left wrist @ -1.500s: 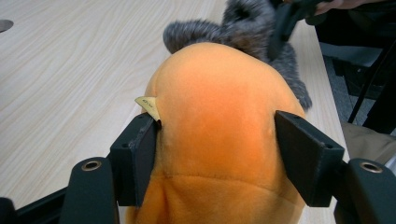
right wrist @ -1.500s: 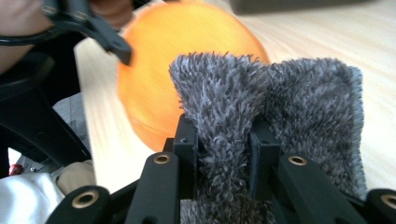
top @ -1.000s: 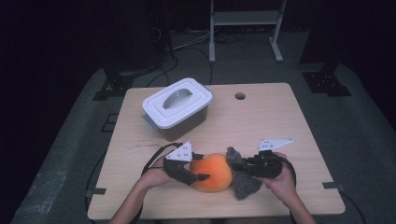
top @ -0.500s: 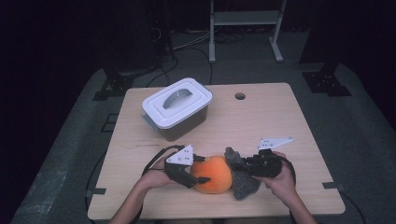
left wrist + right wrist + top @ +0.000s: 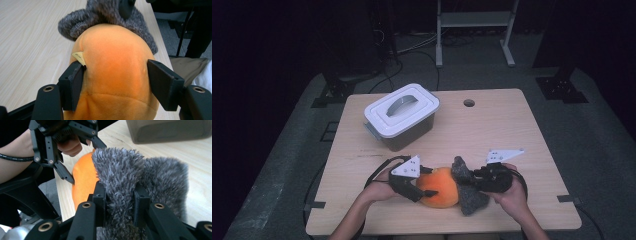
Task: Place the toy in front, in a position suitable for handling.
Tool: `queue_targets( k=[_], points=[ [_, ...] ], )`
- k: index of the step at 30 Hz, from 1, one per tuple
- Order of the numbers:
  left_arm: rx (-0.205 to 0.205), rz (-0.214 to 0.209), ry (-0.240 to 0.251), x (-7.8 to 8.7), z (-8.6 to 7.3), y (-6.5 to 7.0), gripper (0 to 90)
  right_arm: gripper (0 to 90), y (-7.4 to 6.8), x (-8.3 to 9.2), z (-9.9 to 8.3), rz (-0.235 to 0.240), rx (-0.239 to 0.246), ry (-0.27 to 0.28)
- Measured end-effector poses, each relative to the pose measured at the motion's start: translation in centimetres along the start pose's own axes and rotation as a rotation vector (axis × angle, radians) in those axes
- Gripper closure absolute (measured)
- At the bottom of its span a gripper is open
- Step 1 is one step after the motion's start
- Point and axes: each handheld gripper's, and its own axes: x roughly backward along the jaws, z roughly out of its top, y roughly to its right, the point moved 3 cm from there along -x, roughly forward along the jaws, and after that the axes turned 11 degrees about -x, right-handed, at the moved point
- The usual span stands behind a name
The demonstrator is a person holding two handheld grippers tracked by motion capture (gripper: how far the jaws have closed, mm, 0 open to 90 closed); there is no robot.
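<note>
One small tag (image 5: 78, 55) on the orange plush (image 5: 439, 186), print unreadable. Left gripper (image 5: 115, 82) clamps the plush; right gripper (image 5: 119, 202) pinches its grey fur (image 5: 130, 170). Plush lies just before the lidded box (image 5: 401, 116).

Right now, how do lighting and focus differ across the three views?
High view: dim, room around the table nearly black. Left gripper view: bright, orange plush sharp, no glare. Right gripper view: grey fur crisp, container behind it soft.
</note>
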Motion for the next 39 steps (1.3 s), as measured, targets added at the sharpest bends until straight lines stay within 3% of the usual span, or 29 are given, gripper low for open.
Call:
queue_targets(
  k=[2,8,11,14,16,20,22,24,26,29,32,34,39],
  points=[
    [0.003,-0.003,-0.002,0.1,-0.1,-0.1,32.5,69.0,0.7,0.1,-0.3,0.006,-0.031,-0.004],
    [0.011,-0.006,0.010,0.2,-0.2,0.0,32.5,69.1,2.3,0.5,-1.5,-0.033,-0.091,-0.049],
    [-0.008,-0.012,-0.001,0.1,0.2,0.1,32.4,69.1,1.6,0.7,-0.8,-0.057,-0.052,-0.026],
    [-0.022,-0.022,0.001,-0.2,0.5,0.3,32.0,69.0,0.3,0.7,0.4,-0.010,-0.015,0.037],
    [-0.022,-0.035,0.007,-0.1,0.6,0.4,31.0,68.8,-0.3,0.4,0.4,-0.002,0.014,0.018],
    [0.041,-0.035,0.042,0.4,0.9,-0.3,20.6,68.7,0.0,0.2,-0.3,0.003,0.032,-0.003],
    [0.089,-0.019,0.018,0.4,0.7,-0.7,14.2,68.6,0.1,0.5,-0.6,0.008,0.030,-0.008],
    [0.118,-0.062,0.017,-0.1,0.4,-0.7,13.6,68.6,0.1,0.8,-0.9,0.022,0.017,-0.010],
    [0.089,-0.082,0.013,-0.4,0.3,-0.4,23.2,68.6,-0.2,0.9,-0.7,0.016,0.029,-0.015],
    [0.021,-0.041,0.033,-0.4,1.1,-0.1,35.4,68.6,-1.0,1.1,0.0,0.005,0.049,0.016],
    [-0.033,0.000,0.023,-0.6,1.7,0.0,39.0,68.5,-2.0,1.0,0.9,-0.003,0.085,0.043],
    [-0.037,0.004,0.022,-0.5,1.6,-0.1,39.6,68.5,-1.9,1.0,0.8,-0.013,0.093,0.037],
    [0.000,0.012,0.024,0.1,0.8,-0.5,40.6,68.5,0.2,1.3,-0.2,-0.020,0.024,0.016]
  ],
)
